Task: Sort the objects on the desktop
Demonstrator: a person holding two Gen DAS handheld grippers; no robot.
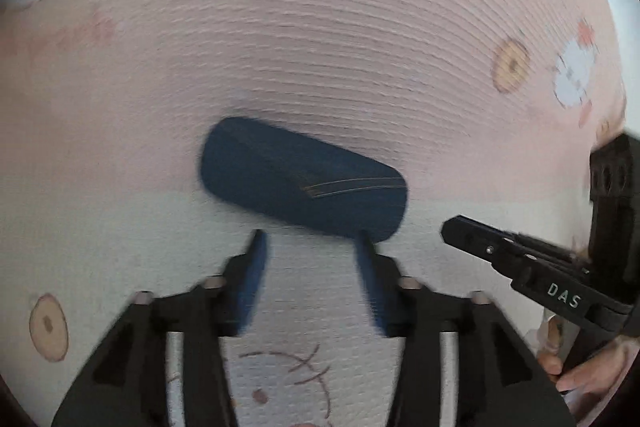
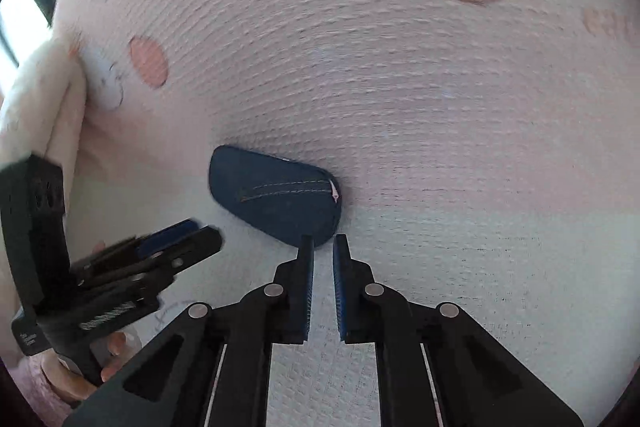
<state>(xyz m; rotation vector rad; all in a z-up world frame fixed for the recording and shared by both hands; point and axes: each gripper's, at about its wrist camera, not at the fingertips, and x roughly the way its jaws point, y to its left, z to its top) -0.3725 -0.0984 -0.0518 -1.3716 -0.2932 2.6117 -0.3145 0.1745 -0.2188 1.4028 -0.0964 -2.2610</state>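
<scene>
Blue case (image 1: pixel 304 181) lying flat on the cloth (image 1: pixel 360 27) over the desk, right in front of both grippers. Left gripper (image 1: pixel 310 241) wide open, holding nothing, tips just short of the case. Right gripper (image 2: pixel 323 243) nearly closed, empty, tips at the case's near edge.

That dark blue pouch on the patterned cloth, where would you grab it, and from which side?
Probably across its narrow width near the middle. The pouch lies flat and long on the cloth, so fingers straddling the short way fit. The left gripper, open just short of it, could close in from the near edge.
</scene>
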